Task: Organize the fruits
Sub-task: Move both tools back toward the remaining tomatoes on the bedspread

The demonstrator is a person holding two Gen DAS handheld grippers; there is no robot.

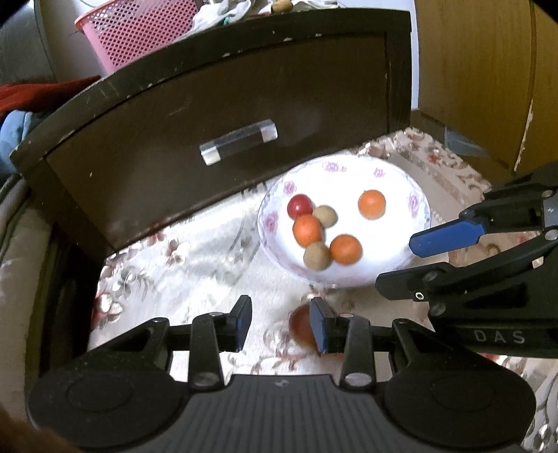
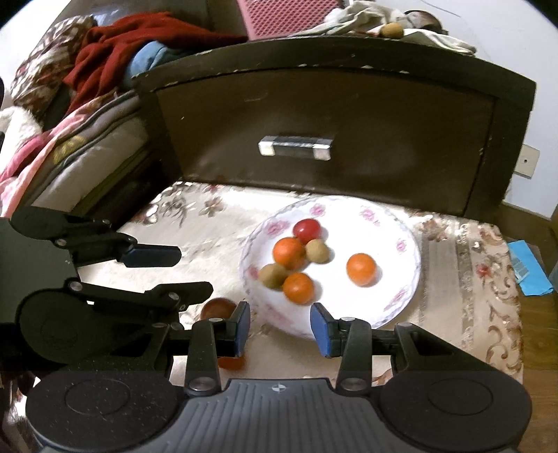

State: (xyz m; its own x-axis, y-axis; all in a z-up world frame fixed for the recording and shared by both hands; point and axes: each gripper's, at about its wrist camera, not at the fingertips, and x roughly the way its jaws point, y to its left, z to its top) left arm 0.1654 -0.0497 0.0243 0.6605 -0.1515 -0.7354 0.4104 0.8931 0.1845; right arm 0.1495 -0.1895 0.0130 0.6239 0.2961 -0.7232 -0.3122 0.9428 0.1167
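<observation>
A white floral plate (image 1: 394, 181) (image 2: 401, 223) stands on a flowered cloth and holds three oranges (image 1: 371, 204) (image 2: 361, 269), two brown fruits (image 1: 316, 256) (image 2: 316, 251) and a red fruit (image 1: 299, 205) (image 2: 306, 230). Another red fruit (image 1: 300, 325) (image 2: 219, 308) lies on the cloth beside the plate, partly behind fingers. My left gripper (image 1: 280, 324) is open and empty, just left of that fruit. My right gripper (image 2: 280, 327) is open and empty at the plate's near rim; it shows in the left wrist view (image 1: 415, 265).
A dark wooden drawer front (image 1: 226, 115) (image 2: 327, 115) with a metal handle (image 1: 239, 141) (image 2: 294, 147) stands right behind the plate. A pink basket (image 1: 139, 31) and clothes (image 2: 115, 52) lie beyond. A wooden cabinet (image 1: 488, 69) is at the right.
</observation>
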